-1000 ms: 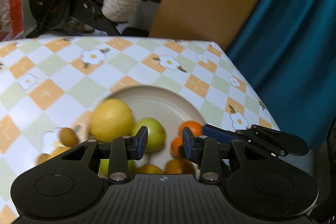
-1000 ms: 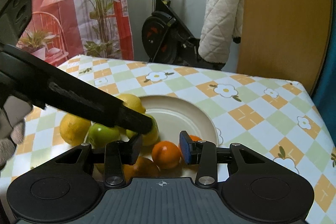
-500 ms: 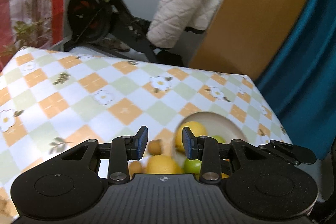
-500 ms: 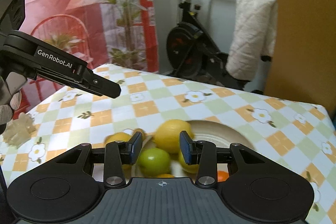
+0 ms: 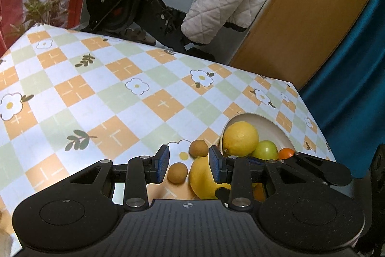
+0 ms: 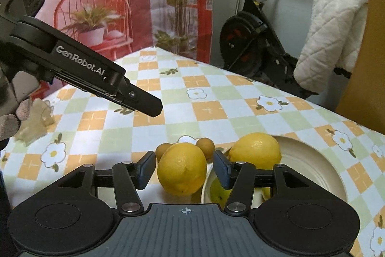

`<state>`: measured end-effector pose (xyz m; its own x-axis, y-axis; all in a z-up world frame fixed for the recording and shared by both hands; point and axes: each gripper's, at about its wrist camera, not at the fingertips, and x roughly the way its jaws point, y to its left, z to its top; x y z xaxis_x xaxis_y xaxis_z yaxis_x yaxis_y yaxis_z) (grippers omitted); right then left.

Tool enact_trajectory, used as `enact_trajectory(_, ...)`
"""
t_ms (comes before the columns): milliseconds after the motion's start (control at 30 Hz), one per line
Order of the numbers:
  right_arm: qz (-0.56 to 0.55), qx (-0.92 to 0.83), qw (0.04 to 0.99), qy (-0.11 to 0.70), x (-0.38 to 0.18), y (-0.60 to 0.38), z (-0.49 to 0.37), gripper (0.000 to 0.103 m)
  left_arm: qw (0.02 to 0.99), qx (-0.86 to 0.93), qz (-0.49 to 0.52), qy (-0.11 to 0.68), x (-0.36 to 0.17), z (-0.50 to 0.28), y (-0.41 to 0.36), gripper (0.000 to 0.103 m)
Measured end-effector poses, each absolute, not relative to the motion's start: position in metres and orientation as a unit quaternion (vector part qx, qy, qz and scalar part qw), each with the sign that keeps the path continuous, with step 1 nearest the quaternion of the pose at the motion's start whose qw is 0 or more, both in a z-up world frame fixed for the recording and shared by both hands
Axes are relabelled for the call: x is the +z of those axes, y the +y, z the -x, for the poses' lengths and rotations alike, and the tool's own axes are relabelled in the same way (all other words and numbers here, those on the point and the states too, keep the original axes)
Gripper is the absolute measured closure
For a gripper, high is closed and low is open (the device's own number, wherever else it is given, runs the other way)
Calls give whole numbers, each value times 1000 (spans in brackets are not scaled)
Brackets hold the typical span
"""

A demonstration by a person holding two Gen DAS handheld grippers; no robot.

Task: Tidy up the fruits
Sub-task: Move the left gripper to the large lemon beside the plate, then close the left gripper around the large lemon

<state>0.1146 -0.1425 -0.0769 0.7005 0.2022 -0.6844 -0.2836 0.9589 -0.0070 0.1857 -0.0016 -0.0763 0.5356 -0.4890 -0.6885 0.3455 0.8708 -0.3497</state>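
The desk (image 6: pixel 207 110) wears a cloth checked in orange, green and white with daisies. On it a cream plate (image 6: pixel 310 160) sits at the cloth's 4 o'clock corner. A lemon (image 6: pixel 181 169) lies on the cloth just beside the plate's 9 o'clock rim, with two small brown fruits (image 5: pixel 198 148) (image 5: pixel 177 173) near it. A pale crumpled thing (image 6: pixel 33 119) lies at the 9 o'clock edge.

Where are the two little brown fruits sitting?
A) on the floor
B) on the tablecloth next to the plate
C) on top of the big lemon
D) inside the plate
B: the two little brown fruits lie on the flowered tablecloth, just outside the rim of the plate, close to the lemon that is also off the plate.
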Motion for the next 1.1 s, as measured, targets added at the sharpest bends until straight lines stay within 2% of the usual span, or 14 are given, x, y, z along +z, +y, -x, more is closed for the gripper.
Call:
enact_trajectory(333,73,130,910,387,-98,-130,-125,52,865,-241,92,430,-89,-184,-1,65)
enact_trajectory(633,52,131,916,375,-94,-137,-101,60,856,-253,88,443,-98,-179,-8,65)
enact_trajectory(833,32,140,912,385,-94,-139,-85,70,846,-268,85,453,-105,-180,-22,65)
enact_trajectory(1100,28,132,911,391,-99,-142,-83,70,847,-261,90,455,-113,-191,-32,59)
